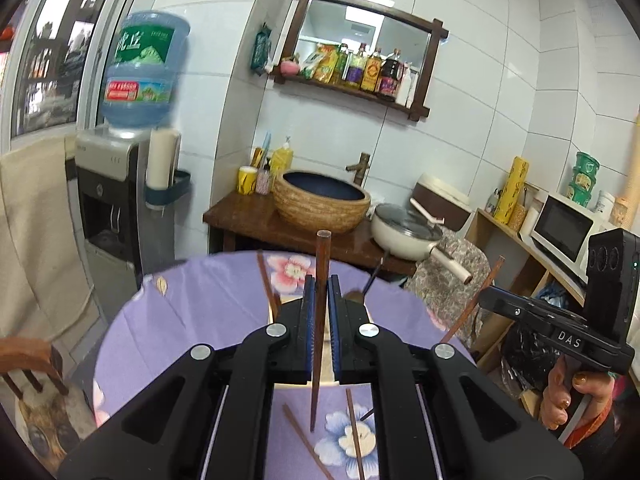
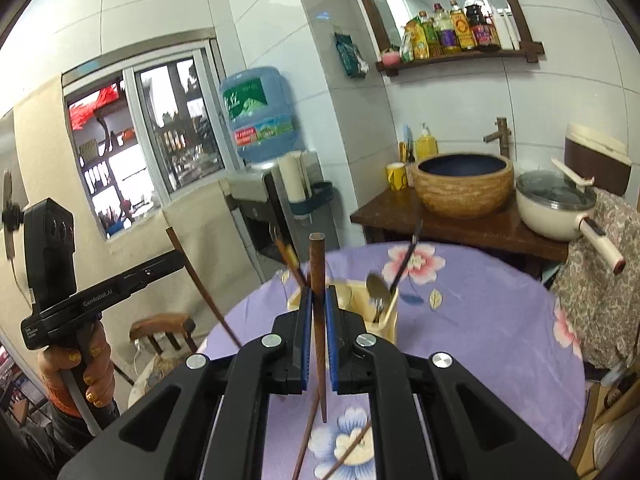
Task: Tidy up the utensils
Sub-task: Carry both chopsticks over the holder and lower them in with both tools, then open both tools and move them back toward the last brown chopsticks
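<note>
My left gripper (image 1: 319, 286) is shut on a brown chopstick (image 1: 320, 320) and holds it near upright above the purple flowered table (image 1: 200, 312). My right gripper (image 2: 319, 298) is shut on another brown chopstick (image 2: 318, 280), also near upright. A cream utensil holder (image 2: 386, 316) stands just beyond the right gripper, with a spoon (image 2: 378, 288) and a dark-handled utensil in it. In the left wrist view the holder is mostly hidden behind my fingers. Loose chopsticks (image 1: 354, 432) lie on the table under both grippers. Each gripper also shows in the other's view, holding its chopstick (image 2: 200, 284).
Behind the table are a wooden washstand with a woven basin (image 1: 320, 204), a white pan (image 1: 408, 234) and a water dispenser (image 1: 108, 200). A covered chair (image 2: 600, 280) stands at the table's right, a wooden stool (image 2: 160, 330) at its left.
</note>
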`<state>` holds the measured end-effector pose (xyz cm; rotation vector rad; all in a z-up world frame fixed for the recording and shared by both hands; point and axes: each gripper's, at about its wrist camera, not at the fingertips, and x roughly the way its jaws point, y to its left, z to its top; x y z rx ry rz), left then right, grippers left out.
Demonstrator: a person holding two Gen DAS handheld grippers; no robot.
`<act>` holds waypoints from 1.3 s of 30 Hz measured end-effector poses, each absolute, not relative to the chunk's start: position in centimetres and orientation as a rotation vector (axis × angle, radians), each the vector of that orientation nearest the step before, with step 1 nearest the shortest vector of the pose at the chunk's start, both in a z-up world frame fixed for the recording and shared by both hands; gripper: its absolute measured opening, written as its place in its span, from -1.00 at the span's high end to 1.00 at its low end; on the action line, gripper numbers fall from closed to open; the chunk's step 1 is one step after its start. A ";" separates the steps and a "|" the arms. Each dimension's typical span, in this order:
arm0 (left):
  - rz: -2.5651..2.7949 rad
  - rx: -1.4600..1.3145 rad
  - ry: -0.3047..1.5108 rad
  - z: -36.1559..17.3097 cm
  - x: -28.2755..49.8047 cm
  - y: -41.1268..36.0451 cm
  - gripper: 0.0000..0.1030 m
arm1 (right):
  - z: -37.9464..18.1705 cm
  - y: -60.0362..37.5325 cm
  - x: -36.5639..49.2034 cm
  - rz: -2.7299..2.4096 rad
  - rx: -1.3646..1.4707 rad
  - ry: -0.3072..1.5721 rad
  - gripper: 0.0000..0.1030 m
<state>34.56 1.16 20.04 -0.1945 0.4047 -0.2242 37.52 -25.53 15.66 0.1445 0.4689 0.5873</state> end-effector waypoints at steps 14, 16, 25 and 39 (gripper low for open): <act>-0.147 -0.172 0.383 25.5 44.0 -0.1 0.88 | 20.5 -23.4 45.2 0.452 0.075 0.388 0.86; -0.136 -0.176 0.402 24.0 45.4 -0.3 0.88 | 18.7 -22.7 46.0 0.449 0.050 0.409 0.86; -0.130 -0.225 0.553 16.5 48.1 0.5 0.88 | 11.6 -21.7 48.4 0.435 0.043 0.550 0.86; -0.054 -0.150 0.609 6.9 42.2 0.2 -0.41 | 7.6 -22.4 45.1 0.378 0.030 0.497 0.08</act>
